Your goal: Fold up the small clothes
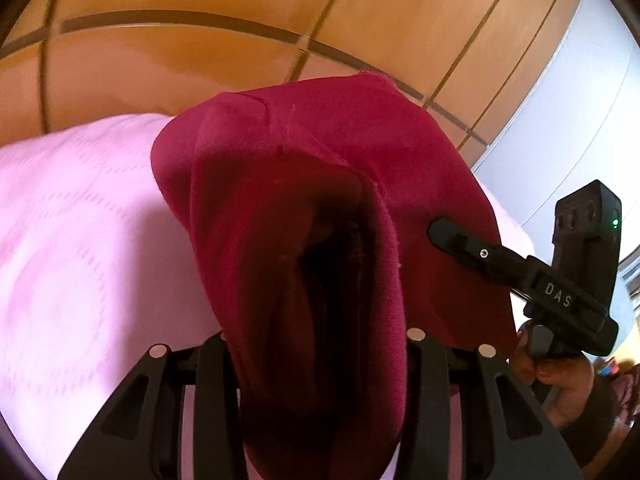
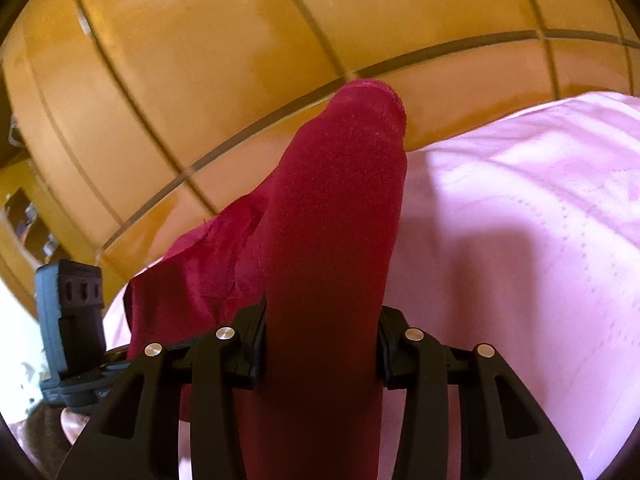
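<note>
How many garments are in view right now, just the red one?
1. The dark red garment is held up over the pink bedspread, pinched by the left gripper and right gripper. It may hide others on the bedspread.

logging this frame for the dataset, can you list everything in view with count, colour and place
garment: one, dark red, lifted off the bed cover and draped from both tools; exact type unclear
bed cover: one, pale pink with a woven pattern, under the garment
wooden panelling: glossy orange-brown with thin dark grooves, behind the bed cover
wall: pale grey-white, right of the panelling in the left wrist view
left tool: one, black, shut on a fold of the garment
right tool: one, black, shut on another fold of the garment
hand: one clearly seen, holding the right tool's handle, low right in the left wrist view
</note>
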`<move>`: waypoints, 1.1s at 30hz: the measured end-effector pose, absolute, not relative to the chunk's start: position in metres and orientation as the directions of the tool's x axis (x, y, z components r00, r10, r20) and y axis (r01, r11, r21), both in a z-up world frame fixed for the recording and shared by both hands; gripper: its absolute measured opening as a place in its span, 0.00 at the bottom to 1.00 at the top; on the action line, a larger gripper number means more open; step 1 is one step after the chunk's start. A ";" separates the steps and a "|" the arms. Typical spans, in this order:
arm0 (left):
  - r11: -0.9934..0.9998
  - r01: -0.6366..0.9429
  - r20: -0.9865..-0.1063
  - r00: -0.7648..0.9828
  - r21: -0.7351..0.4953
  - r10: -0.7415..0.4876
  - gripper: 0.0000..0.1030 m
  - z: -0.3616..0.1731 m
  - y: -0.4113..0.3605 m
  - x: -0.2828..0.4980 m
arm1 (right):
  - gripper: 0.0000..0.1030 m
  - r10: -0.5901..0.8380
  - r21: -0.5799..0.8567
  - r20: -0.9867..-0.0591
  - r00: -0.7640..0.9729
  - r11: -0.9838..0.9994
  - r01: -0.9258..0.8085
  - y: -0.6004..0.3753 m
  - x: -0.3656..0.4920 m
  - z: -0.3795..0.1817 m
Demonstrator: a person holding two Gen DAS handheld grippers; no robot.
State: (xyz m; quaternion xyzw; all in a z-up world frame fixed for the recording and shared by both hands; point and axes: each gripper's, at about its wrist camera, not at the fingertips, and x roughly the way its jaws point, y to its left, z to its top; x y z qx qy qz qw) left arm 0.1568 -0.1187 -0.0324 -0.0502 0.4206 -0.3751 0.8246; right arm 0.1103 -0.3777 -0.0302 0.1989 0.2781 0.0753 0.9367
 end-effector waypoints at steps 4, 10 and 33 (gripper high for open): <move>0.733 0.578 -0.688 0.367 -0.359 -0.626 0.41 -0.044 -0.139 0.159 | 0.40 0.223 0.417 -0.520 0.825 0.909 0.017 -0.394 0.125 -0.044; 0.719 0.533 -0.654 0.354 -0.446 -0.668 0.58 -0.062 -0.121 0.168 | 0.66 0.200 0.463 -0.526 0.826 0.883 0.082 -0.405 0.125 -0.072; 0.952 0.281 -0.600 0.744 -0.121 -0.296 0.98 -0.004 -0.074 0.035 | 0.97 -0.203 0.139 -0.554 0.807 0.934 0.330 -0.332 -0.015 -0.034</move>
